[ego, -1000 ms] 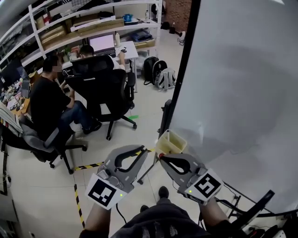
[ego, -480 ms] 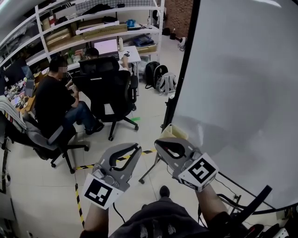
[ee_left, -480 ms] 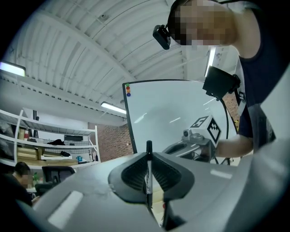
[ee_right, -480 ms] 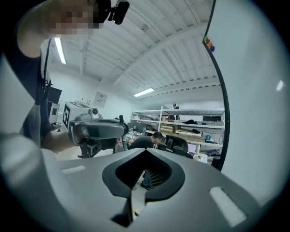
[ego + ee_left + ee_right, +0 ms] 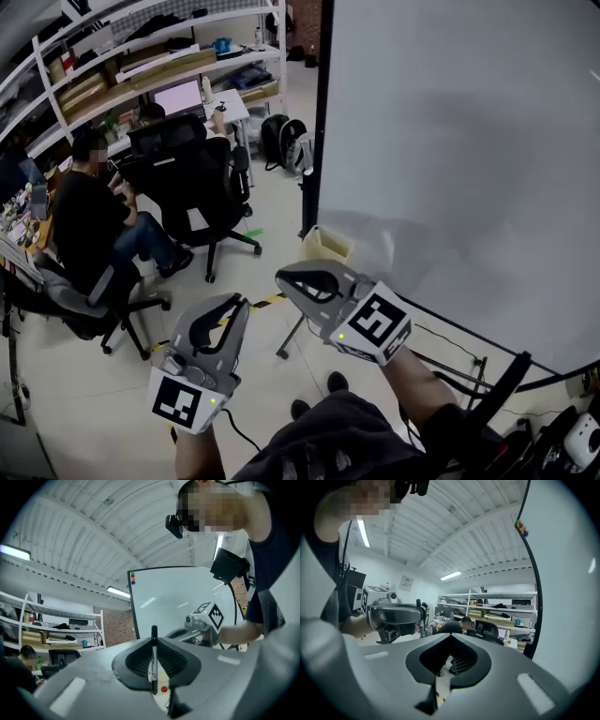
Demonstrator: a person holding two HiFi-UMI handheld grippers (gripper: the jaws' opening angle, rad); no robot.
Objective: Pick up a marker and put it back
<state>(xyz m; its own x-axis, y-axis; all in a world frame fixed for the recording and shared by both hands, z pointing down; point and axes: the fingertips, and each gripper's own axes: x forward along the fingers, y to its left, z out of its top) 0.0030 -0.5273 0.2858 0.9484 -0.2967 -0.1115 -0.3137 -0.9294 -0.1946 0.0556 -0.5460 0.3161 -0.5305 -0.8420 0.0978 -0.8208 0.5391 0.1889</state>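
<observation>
The left gripper [image 5: 238, 307] has its fingers pinched tight on a black marker [image 5: 153, 660], which stands straight up between them. The right gripper [image 5: 283, 277] is pressed closed with nothing in it. A little yellow tray [image 5: 323, 246] sits at the edge of the whiteboard [image 5: 469, 141], near both grippers (it looks like the marker's home). To do this well, I think: go slowly, tip the marker flat over the tray, get low, then let go so it does not bounce out.

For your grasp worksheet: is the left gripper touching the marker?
Touching: the left gripper view shows the left gripper clamping the upright marker between its jaws.
</observation>
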